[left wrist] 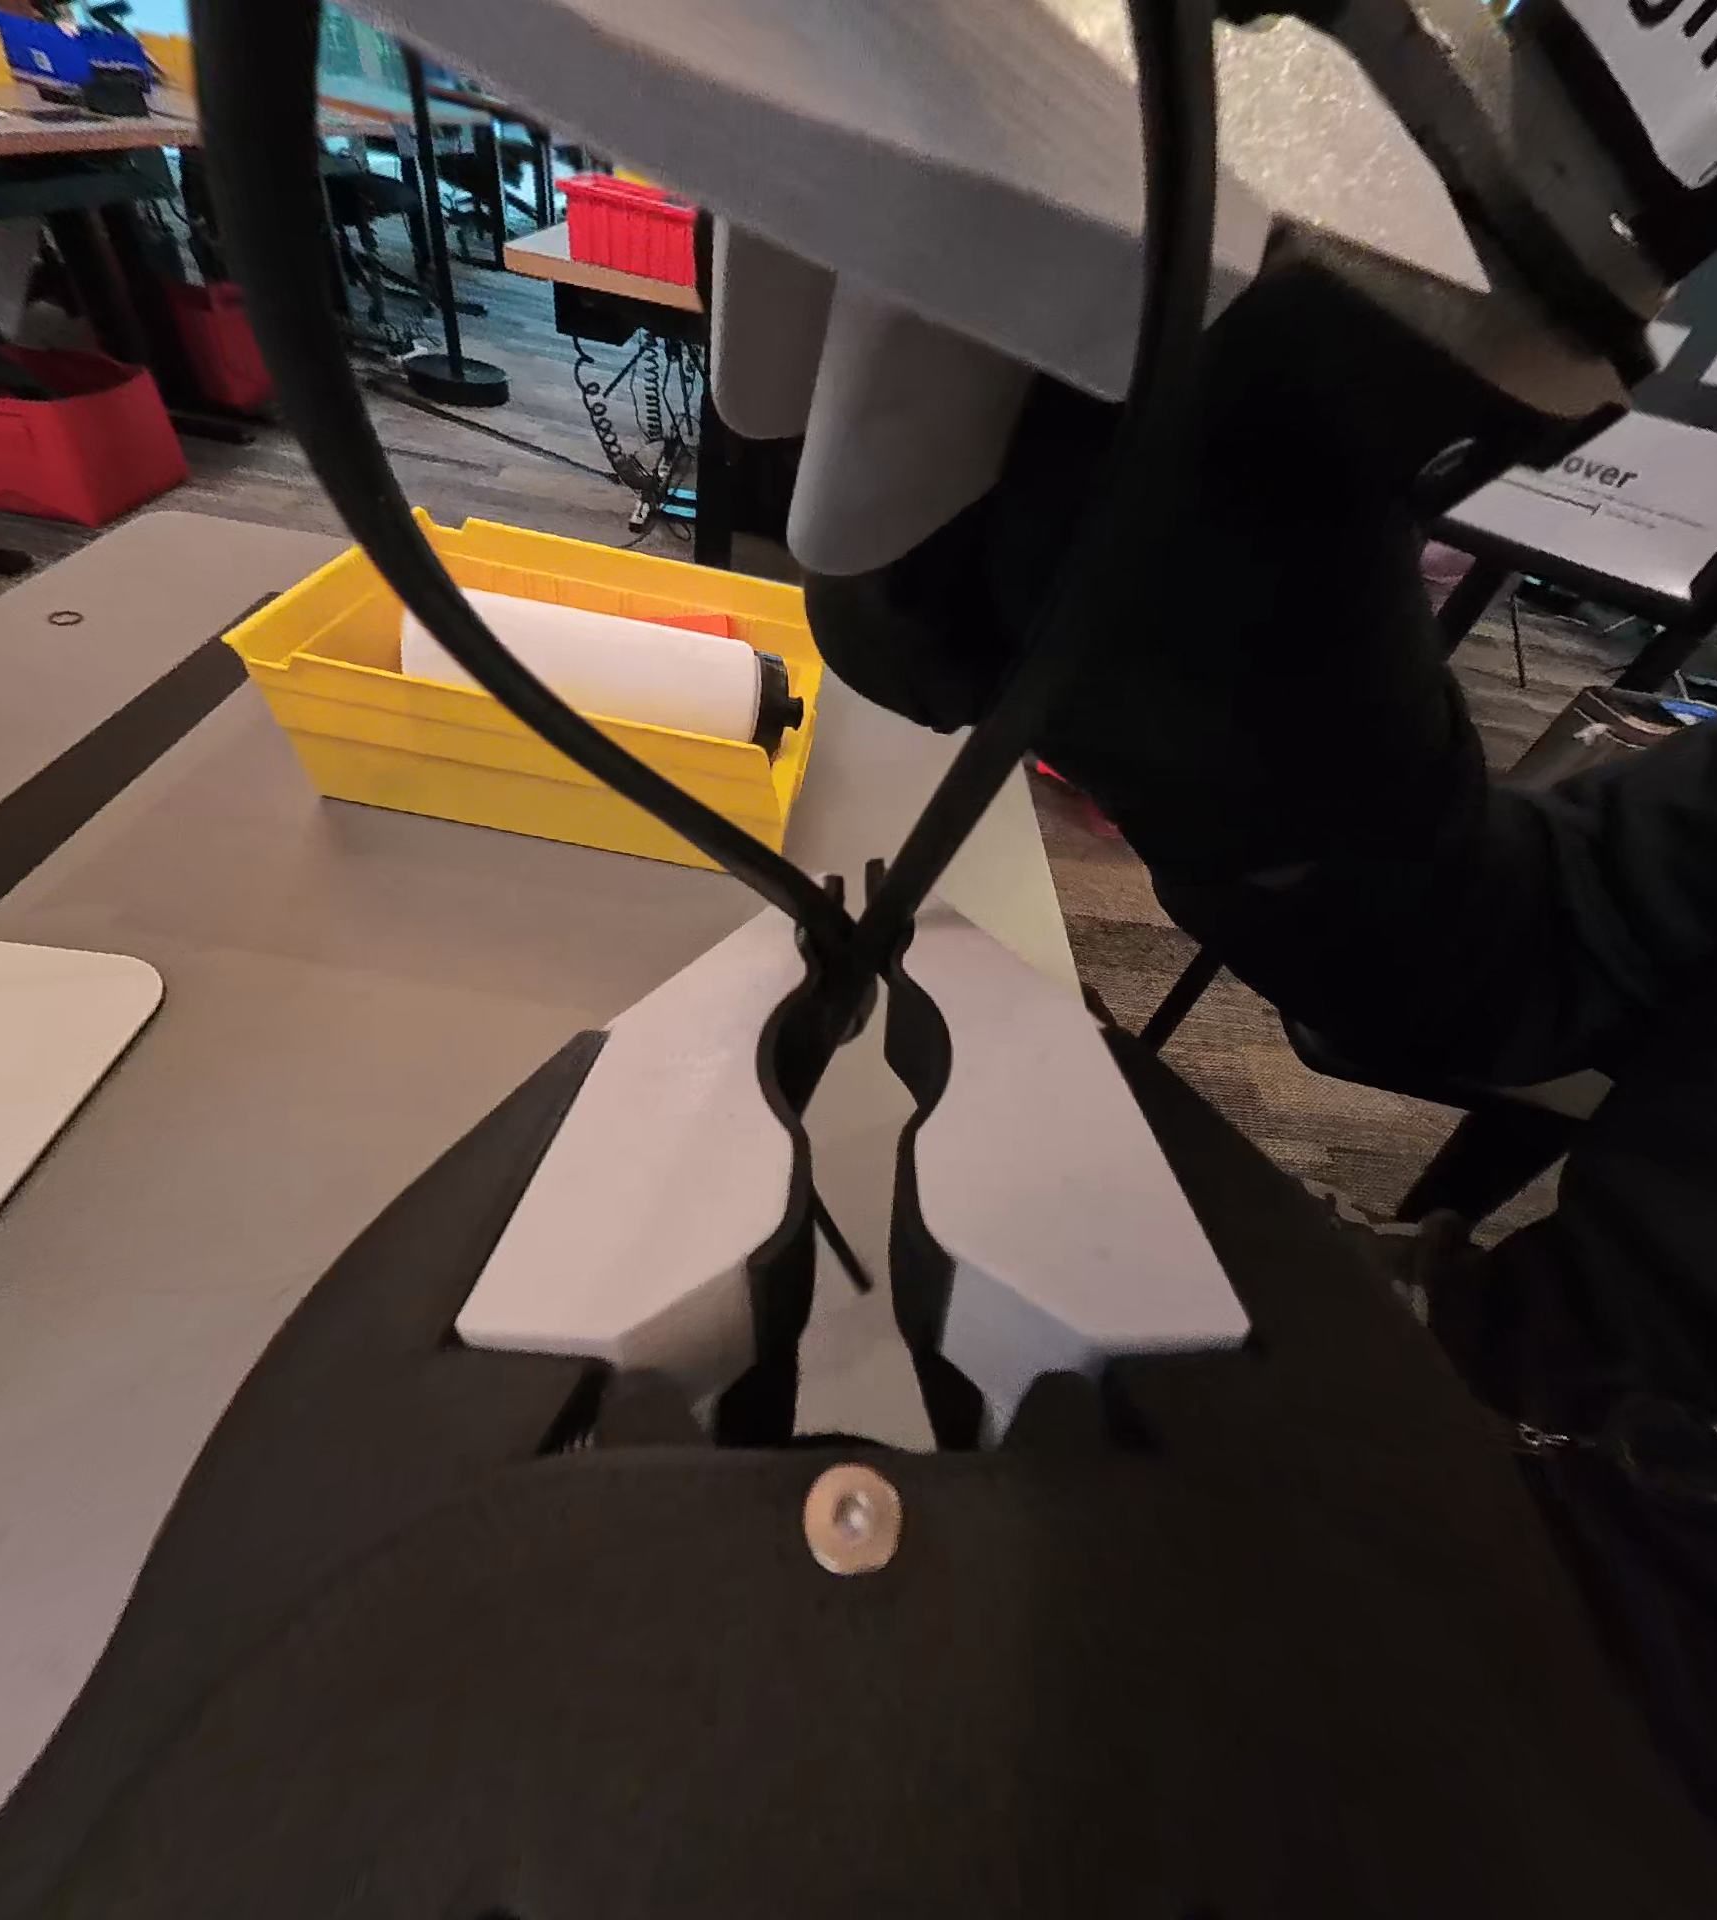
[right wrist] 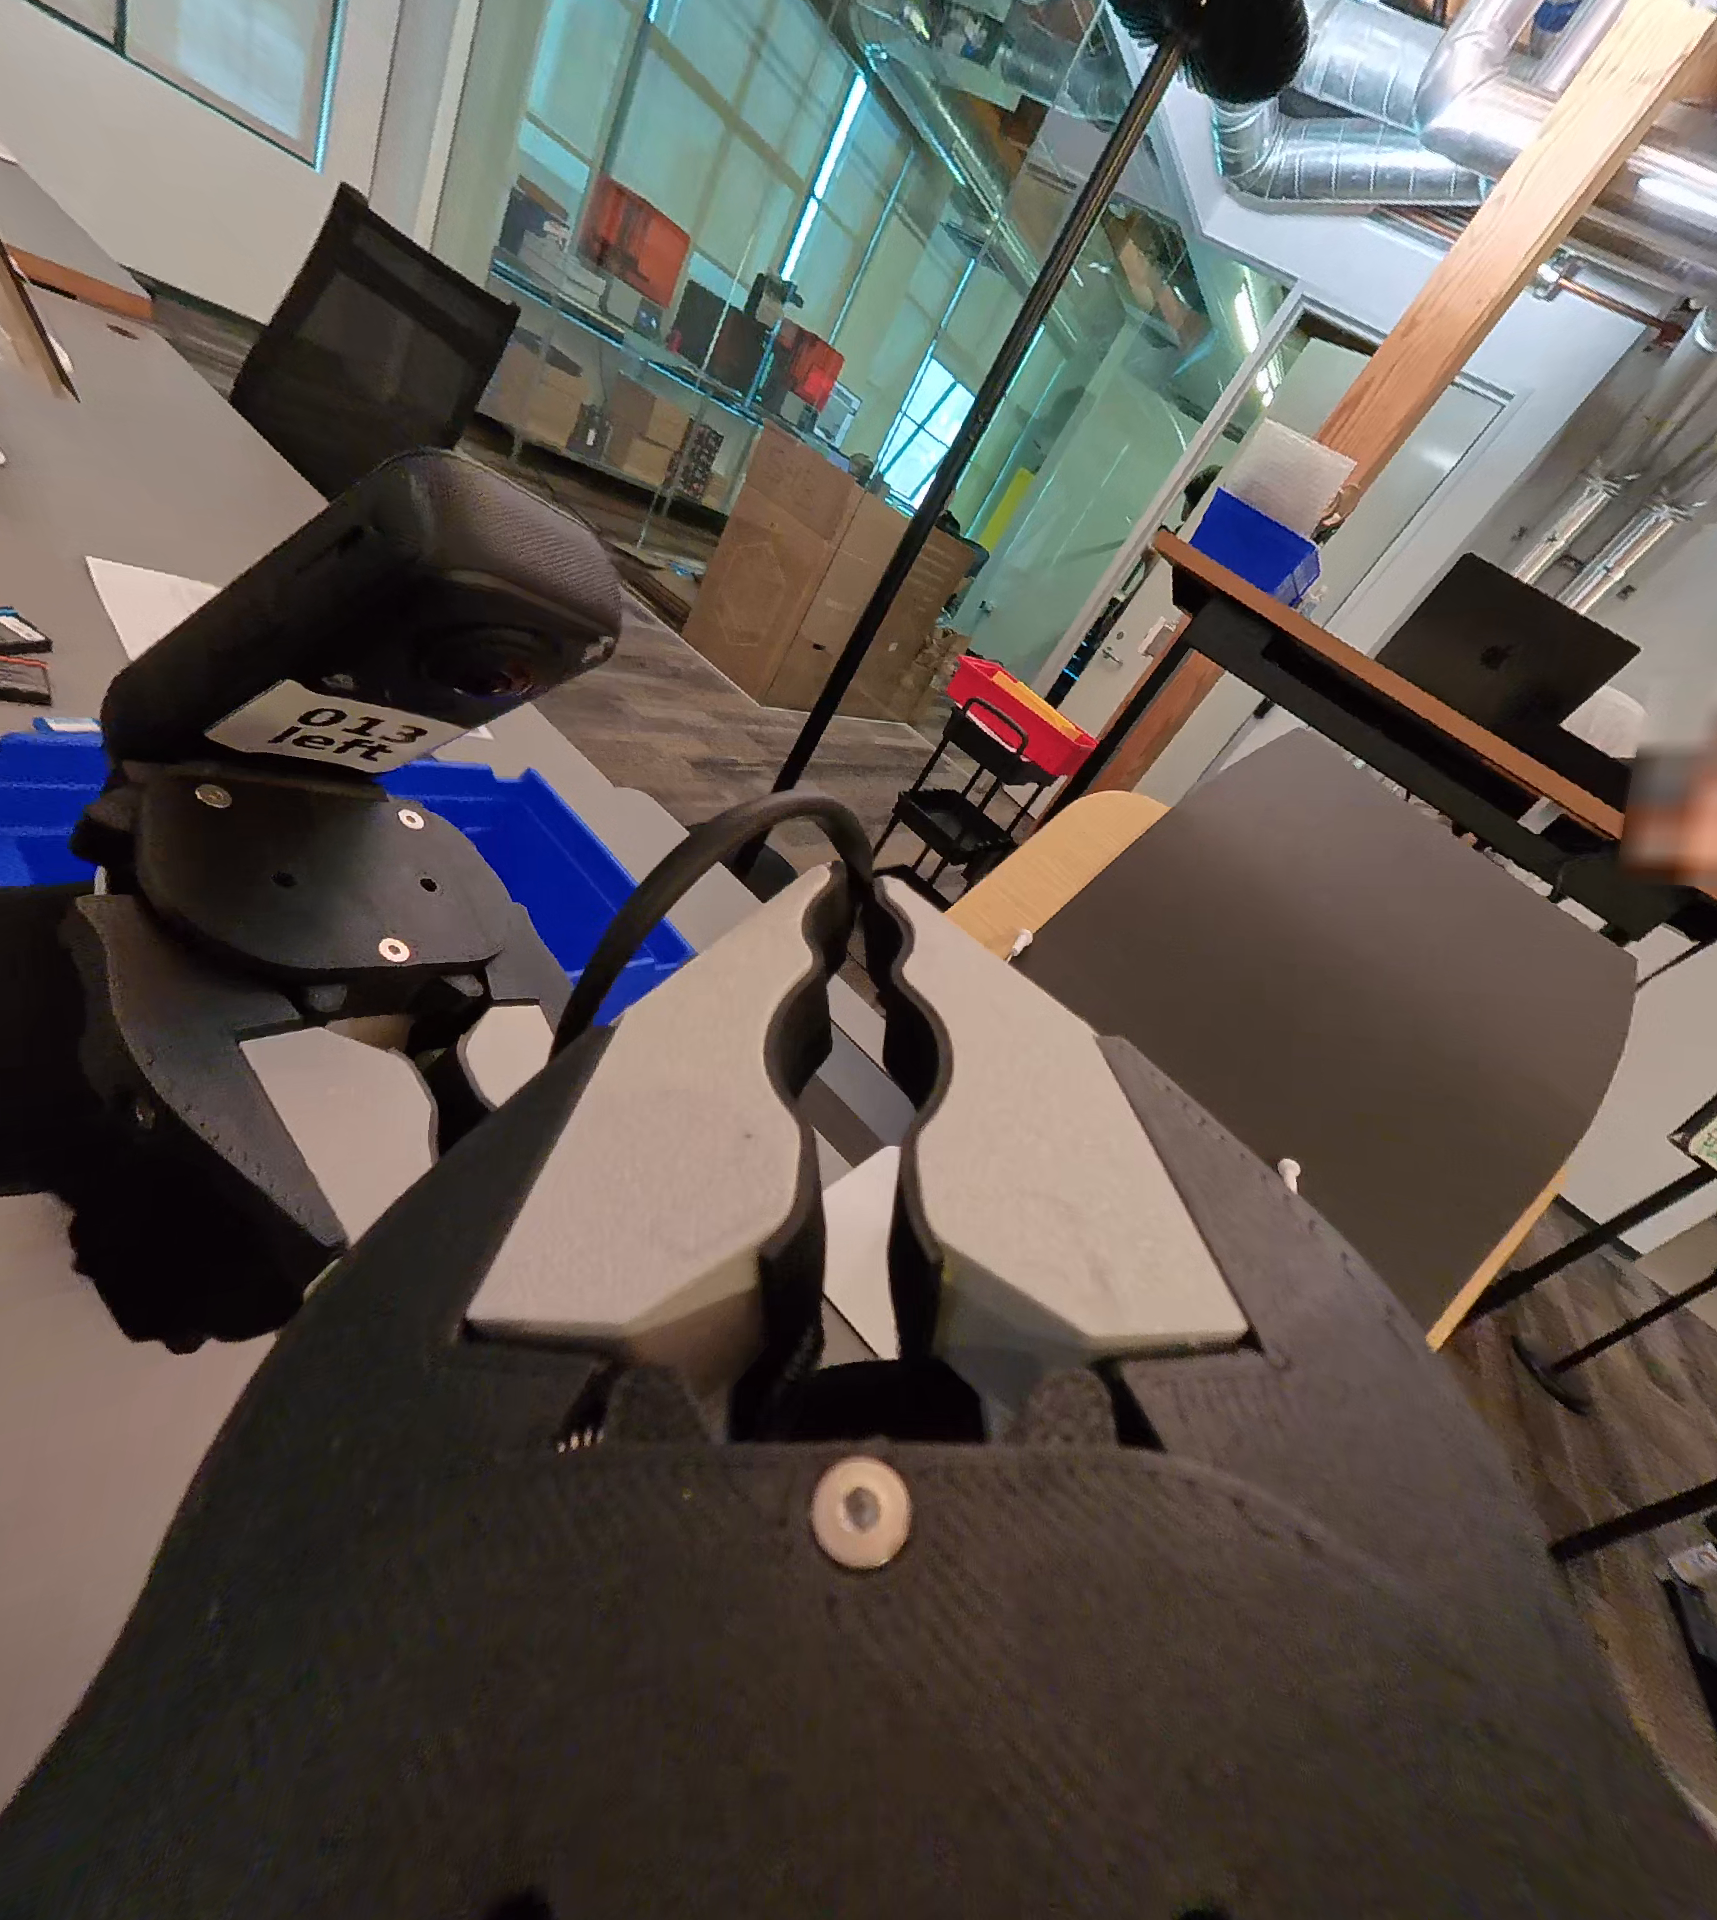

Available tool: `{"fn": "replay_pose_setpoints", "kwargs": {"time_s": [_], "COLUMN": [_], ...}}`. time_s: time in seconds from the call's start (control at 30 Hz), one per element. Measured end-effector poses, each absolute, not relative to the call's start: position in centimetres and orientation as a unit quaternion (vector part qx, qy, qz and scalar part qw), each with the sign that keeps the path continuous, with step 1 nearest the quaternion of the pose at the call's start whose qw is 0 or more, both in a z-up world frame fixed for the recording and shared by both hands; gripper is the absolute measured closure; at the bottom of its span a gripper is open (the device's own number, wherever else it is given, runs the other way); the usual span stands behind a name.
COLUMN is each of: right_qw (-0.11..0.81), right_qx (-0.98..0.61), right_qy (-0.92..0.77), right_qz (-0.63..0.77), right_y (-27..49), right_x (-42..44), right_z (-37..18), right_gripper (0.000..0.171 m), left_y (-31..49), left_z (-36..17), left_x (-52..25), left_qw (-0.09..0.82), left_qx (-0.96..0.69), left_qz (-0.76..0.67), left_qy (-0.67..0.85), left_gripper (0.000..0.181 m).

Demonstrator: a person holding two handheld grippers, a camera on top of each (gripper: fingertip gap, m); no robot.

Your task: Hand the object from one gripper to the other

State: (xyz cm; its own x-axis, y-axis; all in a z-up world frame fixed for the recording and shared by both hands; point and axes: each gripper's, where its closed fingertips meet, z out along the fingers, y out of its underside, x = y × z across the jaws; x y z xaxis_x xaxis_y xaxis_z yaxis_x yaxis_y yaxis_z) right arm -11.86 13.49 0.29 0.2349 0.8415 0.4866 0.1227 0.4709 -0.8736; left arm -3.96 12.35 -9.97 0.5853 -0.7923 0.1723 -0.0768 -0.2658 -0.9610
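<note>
L gripper point(left wrist: 852, 935): jaws nearly closed; the black cable loop point(left wrist: 314, 436) is pinched at the fingertips where its two strands cross. A thin tail of the cable is seen hanging down in the gap between the grey pads point(left wrist: 667, 1122). From the pinch pt the loop rises up and to the left, out of the top of the L wrist view.

R gripper point(right wrist: 859, 894): jaws likewise drawn close. The cable is seen arching over the tip and passing down between the fingertips; grip appears closed on it, though actual contact at the tip is partly hidden by the pads. Cable is thus held by both grippers at once, in the air above the table edge.

In the L wrist view the R gripper's underside fills the upper right, held by a black-gloved hand point(left wrist: 1249, 644). In the R wrist view the L gripper is seen at left w/ its camera point(right wrist: 386, 603) on top, also held in a black glove.

Bkgd, L wrist view: yellow bin point(left wrist: 521, 748) on the grey table point(left wrist: 314, 987), a white cylinder w/ black cap point(left wrist: 605, 665) lying inside it. Bkgd, R wrist view: blue bin point(right wrist: 542, 852) on the table behind the L gripper; black chair back point(right wrist: 1332, 997) to the right.
</note>
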Motion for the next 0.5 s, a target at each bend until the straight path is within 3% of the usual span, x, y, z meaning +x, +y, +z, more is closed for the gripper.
{"fn": "replay_pose_setpoints", "kwargs": {"time_s": [0.17,0.23,0.3,0.5], "right_qw": [0.637,0.610,0.586,0.491], "right_qx": [-0.433,-0.436,-0.432,-0.440], "right_qy": [-0.556,-0.574,-0.595,-0.604], "right_qz": [0.313,0.329,0.342,0.447], "right_y": [13.2,13.0,12.7,12.0], "right_x": [-11.6,-11.7,-11.5,-10.9], "right_z": [0.6,0.1,-0.5,-1.6], "right_gripper": [0.165,0.143,0.133,0.083], "left_y": [12.3,12.5,12.7,12.9], "left_z": [-9.7,-9.3,-8.8,-6.8], "left_x": [-4.5,-5.3,-6.2,-8.8], "left_qw": [0.527,0.535,0.545,0.595], "left_qx": [-0.721,-0.721,-0.720,-0.703], "left_qz": [-0.330,-0.325,-0.320,-0.269], "left_qy": [0.307,0.296,0.287,0.281], "left_gripper": [0.180,0.181,0.181,0.181]}}
